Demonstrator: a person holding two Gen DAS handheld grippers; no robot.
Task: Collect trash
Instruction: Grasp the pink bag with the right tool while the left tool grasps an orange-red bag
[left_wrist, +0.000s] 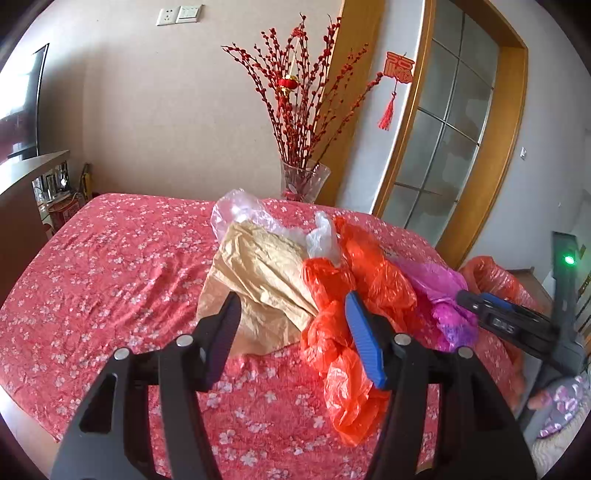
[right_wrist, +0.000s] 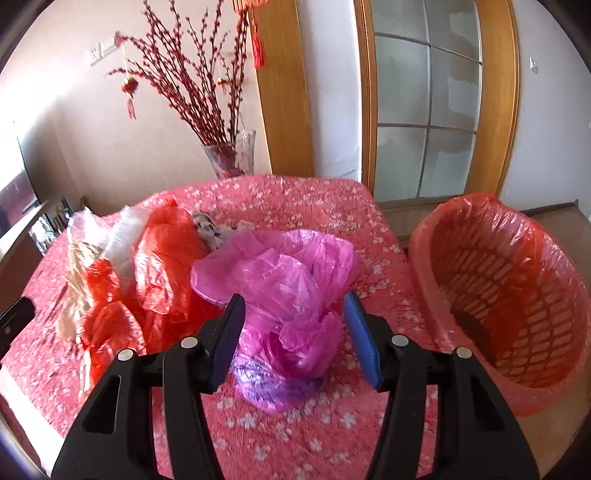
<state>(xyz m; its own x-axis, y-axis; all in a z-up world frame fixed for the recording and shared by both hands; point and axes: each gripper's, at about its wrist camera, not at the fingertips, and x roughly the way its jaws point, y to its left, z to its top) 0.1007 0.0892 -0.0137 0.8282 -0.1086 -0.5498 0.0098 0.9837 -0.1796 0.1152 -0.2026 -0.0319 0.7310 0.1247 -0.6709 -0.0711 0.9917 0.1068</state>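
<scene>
The left gripper gapes over brown paper; the right gripper straddles, unclamped, a pink plastic bag.

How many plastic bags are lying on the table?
4, maybe more underneath. A clear bag at the far end, a whitish bag beside it, an orange bag in the middle, and a pink bag nearest the basket.
</scene>
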